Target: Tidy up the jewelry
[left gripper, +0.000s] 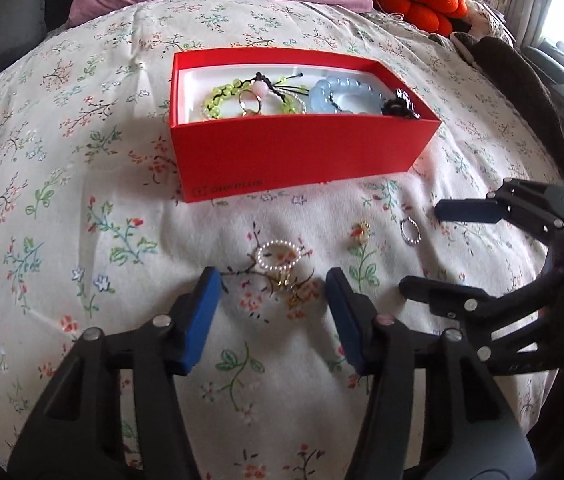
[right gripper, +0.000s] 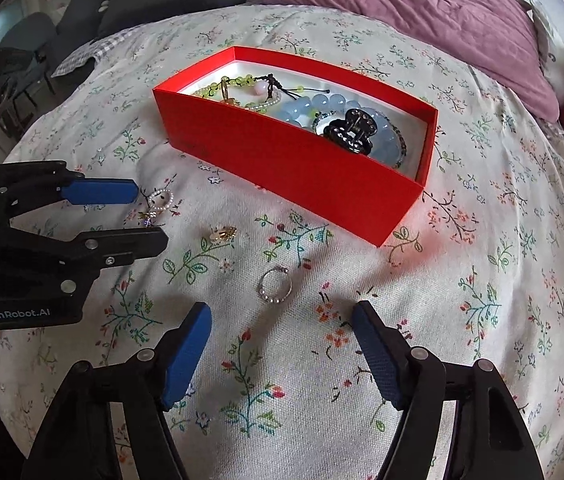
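Right wrist | red box [right gripper: 302,168]: bead bracelets [right gripper: 322,108], black clip [right gripper: 348,130] | both hand-held grippers [right gripper: 282,344] parted, empty

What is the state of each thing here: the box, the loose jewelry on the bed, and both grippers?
Red box: open, no lid, jewelry inside.
Pearl ring: on the bedspread, outside the box, between the left gripper's fingers, not gripped.
Gold earring: on the bedspread, untouched.
Silver ring: on the bedspread, ahead of the right gripper, untouched.
Left gripper: open.
Right gripper: open, empty.
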Demonstrator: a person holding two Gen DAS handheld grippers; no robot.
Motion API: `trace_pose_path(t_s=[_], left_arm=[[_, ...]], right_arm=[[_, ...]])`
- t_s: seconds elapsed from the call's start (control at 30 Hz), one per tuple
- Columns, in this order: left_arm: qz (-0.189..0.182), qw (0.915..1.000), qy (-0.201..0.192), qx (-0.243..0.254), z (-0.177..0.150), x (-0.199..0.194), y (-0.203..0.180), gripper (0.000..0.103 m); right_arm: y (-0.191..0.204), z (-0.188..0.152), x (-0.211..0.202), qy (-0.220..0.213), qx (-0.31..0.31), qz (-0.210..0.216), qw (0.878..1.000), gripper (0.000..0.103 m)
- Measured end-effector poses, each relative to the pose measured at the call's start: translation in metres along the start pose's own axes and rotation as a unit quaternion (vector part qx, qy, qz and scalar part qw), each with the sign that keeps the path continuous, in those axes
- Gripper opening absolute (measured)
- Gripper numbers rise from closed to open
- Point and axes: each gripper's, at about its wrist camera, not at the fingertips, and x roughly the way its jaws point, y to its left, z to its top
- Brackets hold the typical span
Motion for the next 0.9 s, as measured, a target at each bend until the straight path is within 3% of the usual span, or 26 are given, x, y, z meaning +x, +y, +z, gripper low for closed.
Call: trace_pose_path(t_s=[0.17,0.4,0.6,0.7,0.8,0.87,0.9], left_arm=[[-0.002,1.0,0.0,-0.004,0.002,0.004,0.0,0.046],[-0.004,1.0,0.0,-0.003,0.002,0.004,0.0,0.041],[-0.005,0.9999,0.002,-0.012,0.002,0.004,0.003,0.031],[-0.008,0.9999,0.005,-0.013,0.002,0.003,0.004,0.025],[-0.018,0.9995,0.008,-0.024,0.002,0.002,0.008,0.015],[-0.026,0.999,0.009,-0.034,0.002,0.0,0.011,0.011],[-0.03,0.9988,0.009,-0.038,0.002,-0.002,0.012,0.011]], right_arm=[[0.001,0.007,0.003,-0.002,0.003,0.001,1.0,0.061],[0.002,0.01,0.005,-0.004,0.005,0.005,1.0,0.059],[0.002,0.007,0.006,-0.012,0.005,0.004,1.0,0.054],[0.0,0.004,0.005,-0.014,0.003,0.001,1.0,0.046],[-0.002,0.003,0.003,-0.015,0.0,0.003,1.0,0.032],[-0.002,0.004,0.003,-0.014,-0.003,0.01,1.0,0.015],[-0.001,0.005,0.003,-0.013,-0.005,0.011,1.0,0.015]])
